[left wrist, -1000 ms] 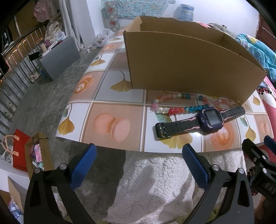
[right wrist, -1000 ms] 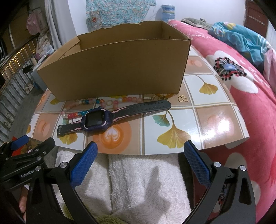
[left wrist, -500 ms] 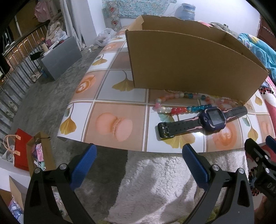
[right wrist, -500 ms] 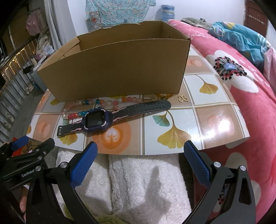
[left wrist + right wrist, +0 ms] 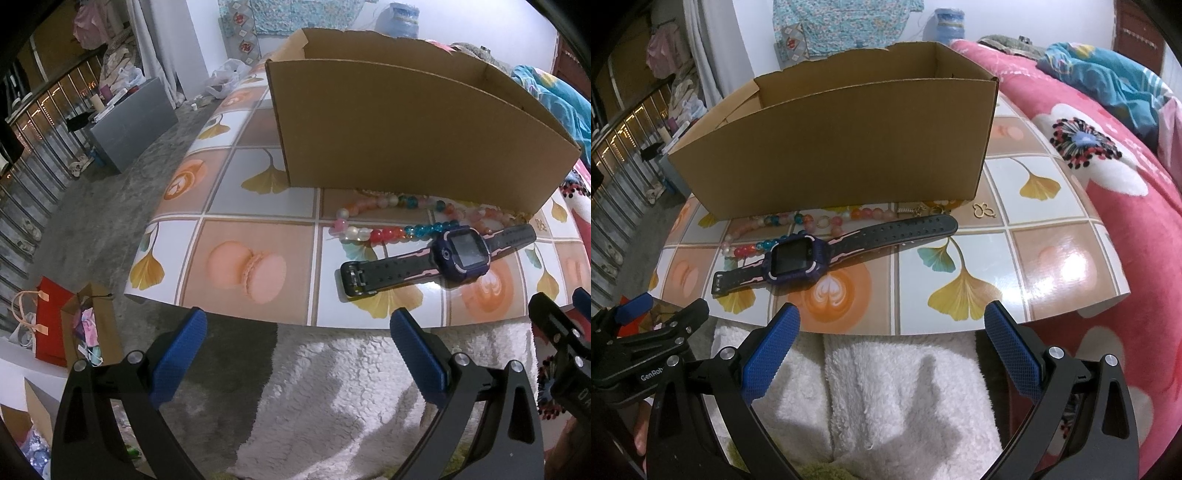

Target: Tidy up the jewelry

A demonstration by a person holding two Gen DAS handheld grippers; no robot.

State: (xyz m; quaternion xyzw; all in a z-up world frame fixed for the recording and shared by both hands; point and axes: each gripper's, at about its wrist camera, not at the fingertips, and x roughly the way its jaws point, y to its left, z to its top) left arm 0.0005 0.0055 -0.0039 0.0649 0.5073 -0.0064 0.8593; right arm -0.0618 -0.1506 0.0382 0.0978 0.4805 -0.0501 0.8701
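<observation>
Cardboard box [image 5: 842, 147] walls off mat's [image 5: 1052, 266] far side; near edge unobstructed.

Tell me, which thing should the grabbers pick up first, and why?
Probably the watch. It lies flat nearest the table edge, in front of the bead necklace and the cardboard box. Both the left hand-held gripper and right hand-held gripper are open and hold nothing. The right one could ease forward over the watch's strap.
</observation>
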